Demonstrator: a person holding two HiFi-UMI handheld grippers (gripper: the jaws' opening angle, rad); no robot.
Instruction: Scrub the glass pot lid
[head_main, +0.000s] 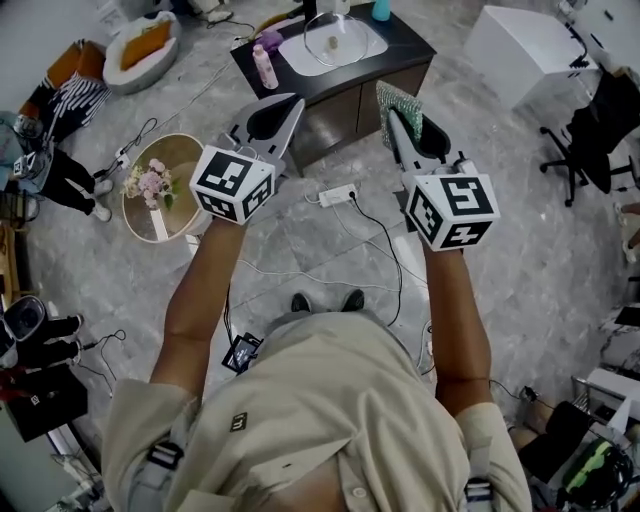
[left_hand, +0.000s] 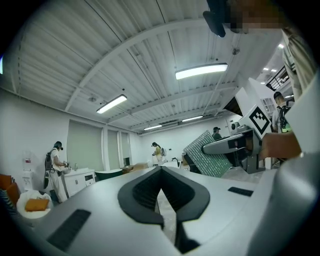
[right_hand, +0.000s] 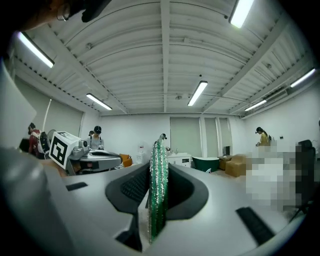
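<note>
The glass pot lid (head_main: 335, 40) lies in a white sink basin (head_main: 300, 48) set in a dark-topped cabinet (head_main: 405, 45), far ahead of both grippers. My right gripper (head_main: 386, 100) is held up in the air, shut on a green scrub pad (head_main: 400, 102) that stands edge-on between its jaws (right_hand: 159, 185). The left gripper view shows that pad (left_hand: 210, 152) too. My left gripper (head_main: 291, 100) is raised beside it, its jaws shut with nothing in them (left_hand: 160, 170). Both grippers point over the room, well away from the lid.
A pink bottle (head_main: 265, 66) stands on the cabinet top left of the basin, a teal one (head_main: 381, 10) at the back. On the floor lie a power strip (head_main: 338, 194) and cables. A round table with flowers (head_main: 160, 185) stands left, an office chair (head_main: 590, 130) right.
</note>
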